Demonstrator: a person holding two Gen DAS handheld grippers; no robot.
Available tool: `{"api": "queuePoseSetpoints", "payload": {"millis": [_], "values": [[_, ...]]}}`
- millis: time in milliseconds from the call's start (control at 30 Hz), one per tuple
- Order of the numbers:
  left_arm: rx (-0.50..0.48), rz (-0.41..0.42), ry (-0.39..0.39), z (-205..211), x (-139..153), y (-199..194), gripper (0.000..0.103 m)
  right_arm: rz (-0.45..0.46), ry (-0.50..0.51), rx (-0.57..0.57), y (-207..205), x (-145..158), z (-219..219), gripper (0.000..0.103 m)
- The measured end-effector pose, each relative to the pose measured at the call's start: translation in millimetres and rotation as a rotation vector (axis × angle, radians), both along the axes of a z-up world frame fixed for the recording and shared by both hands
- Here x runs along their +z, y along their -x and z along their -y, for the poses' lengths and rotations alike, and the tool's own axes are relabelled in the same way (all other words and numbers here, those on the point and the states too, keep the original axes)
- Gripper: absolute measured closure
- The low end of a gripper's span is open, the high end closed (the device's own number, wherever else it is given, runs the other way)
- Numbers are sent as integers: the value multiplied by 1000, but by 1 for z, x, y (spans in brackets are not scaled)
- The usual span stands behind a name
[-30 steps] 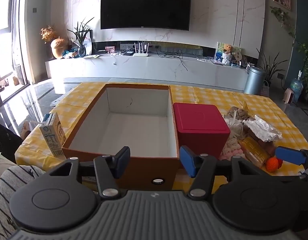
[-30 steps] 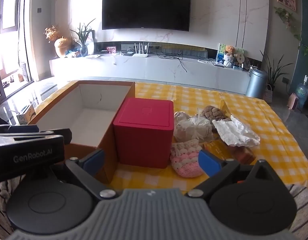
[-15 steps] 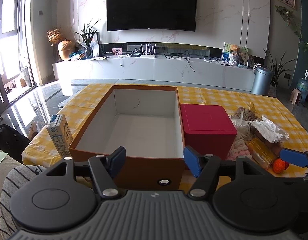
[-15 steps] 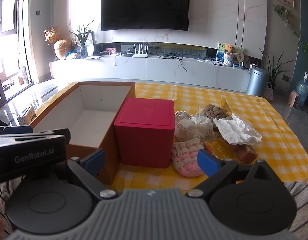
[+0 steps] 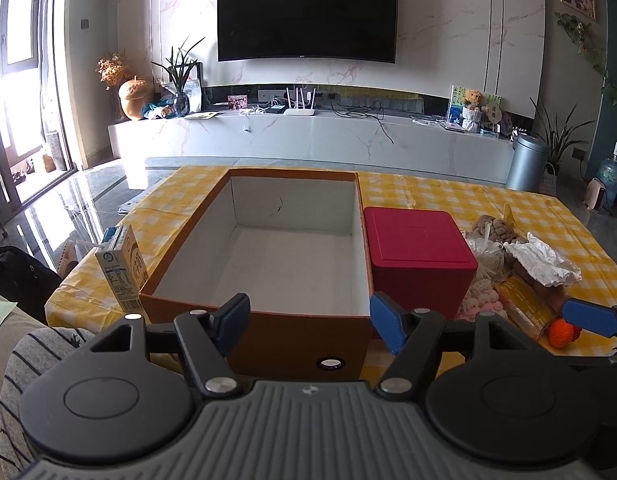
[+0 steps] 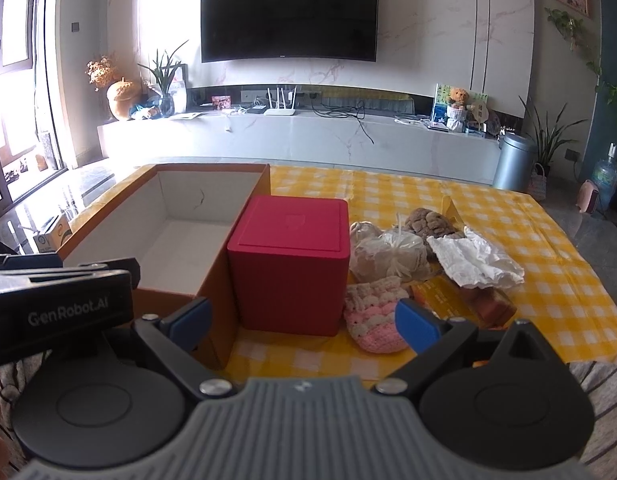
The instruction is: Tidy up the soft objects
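Left wrist view: the left gripper (image 5: 308,322) hung over the near wall of the box (image 5: 268,332), its jaws opening, with nothing between the fingers (image 5: 232,318).
Right wrist view: the right gripper (image 6: 302,322) hung short of the pile, fingers (image 6: 416,326) spread wide and holding nothing.
Box: open, orange outside, white inside; it stood on the checked surface (image 5: 448,196) and nothing lay in it.
Red cube: the cube (image 6: 290,262) stood closed just beside the box's right wall; whether they touched I could not tell.
Soft things: a pink and white knit piece (image 6: 372,320) lay by the cube's right side, nearest the right gripper; behind it sat a tied clear bag (image 6: 392,254) of something pale and a brown knit lump (image 6: 428,218).
Other items: crumpled white paper (image 6: 474,262), a yellow packet (image 5: 520,304) and an orange ball (image 5: 562,332) lay in the same pile; a carton (image 5: 122,268) stood left of the box.
Done: nothing, judging by the bare box and the untouched pile.
Left: every soft thing had yet to be picked up and, most likely, laid in the box.
Likely first pick: the pink knit piece.
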State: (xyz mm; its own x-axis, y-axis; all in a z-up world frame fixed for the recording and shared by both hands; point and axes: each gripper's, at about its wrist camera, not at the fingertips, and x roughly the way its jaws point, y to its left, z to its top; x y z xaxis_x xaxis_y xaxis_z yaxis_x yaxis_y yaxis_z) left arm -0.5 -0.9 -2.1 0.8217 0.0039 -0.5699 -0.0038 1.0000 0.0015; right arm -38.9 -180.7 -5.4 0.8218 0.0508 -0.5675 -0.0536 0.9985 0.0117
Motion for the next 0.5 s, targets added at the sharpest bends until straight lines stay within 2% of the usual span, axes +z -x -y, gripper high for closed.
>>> {"api": "queuePoseSetpoints", "payload": {"millis": [500], "values": [[2,6,-1,1,1,1,22,7,9,-3,2,2,-2,7]]}}
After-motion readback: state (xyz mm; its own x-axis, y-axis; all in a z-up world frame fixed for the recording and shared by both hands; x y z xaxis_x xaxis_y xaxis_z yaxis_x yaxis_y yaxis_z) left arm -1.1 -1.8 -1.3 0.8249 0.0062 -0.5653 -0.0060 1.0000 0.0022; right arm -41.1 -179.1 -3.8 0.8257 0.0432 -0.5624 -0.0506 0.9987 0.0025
